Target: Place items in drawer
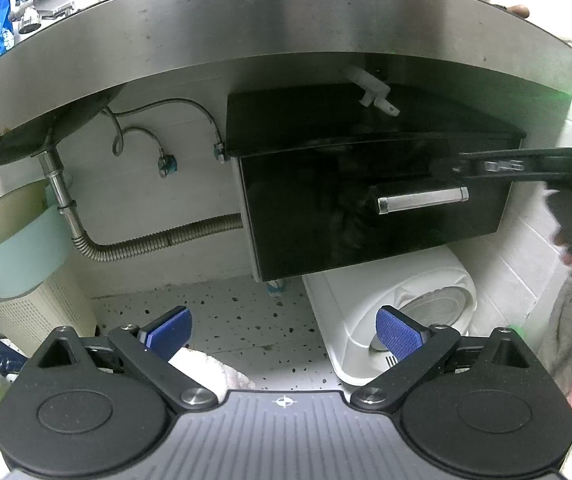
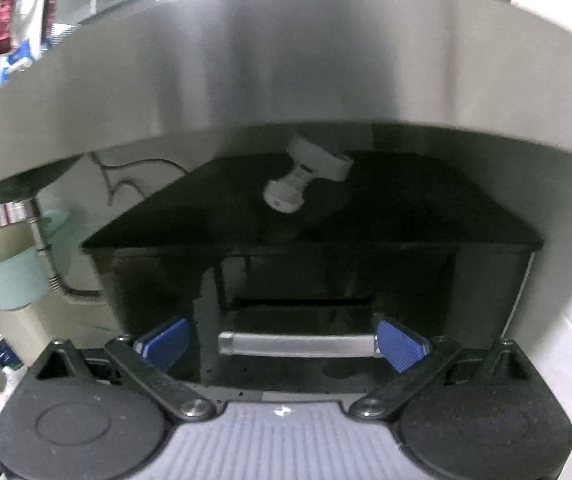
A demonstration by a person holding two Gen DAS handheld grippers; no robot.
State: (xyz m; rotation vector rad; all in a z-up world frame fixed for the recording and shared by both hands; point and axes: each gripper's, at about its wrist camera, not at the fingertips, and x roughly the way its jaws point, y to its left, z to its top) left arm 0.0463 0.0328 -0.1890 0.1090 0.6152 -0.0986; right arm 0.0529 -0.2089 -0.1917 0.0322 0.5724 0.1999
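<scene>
- A cramped washroom is shown, with white tiled walls, a speckled floor, and a curved steel counter edge (image 1: 286,32) arching overhead.
- Under the counter, on the right, a glossy black drawer (image 1: 374,216) is mounted; its front looks shut or nearly so, though this cannot be told for certain.
- A silver bar handle (image 2: 298,345) is set on the drawer front, its long axis running left to right.
- A small white plastic fitting (image 2: 306,178) is seen above the black cabinet top, under the counter.
- The right gripper (image 2: 281,345) is held just in front of the handle, with the bar lying between its blue pads (image 2: 400,345).
- Its jaws are spread wide, about as wide as the bar is long; the right pad overlaps the bar's end, but contact cannot be confirmed. Nothing is held.
- The left gripper (image 1: 283,332) is kept lower and well to the left, far from the handle, jaws spread and empty, over the floor.
- The right hand is judged the nearer one, so the pull on the handle would fall to it.
- No items for the drawer are held by either gripper.
</scene>
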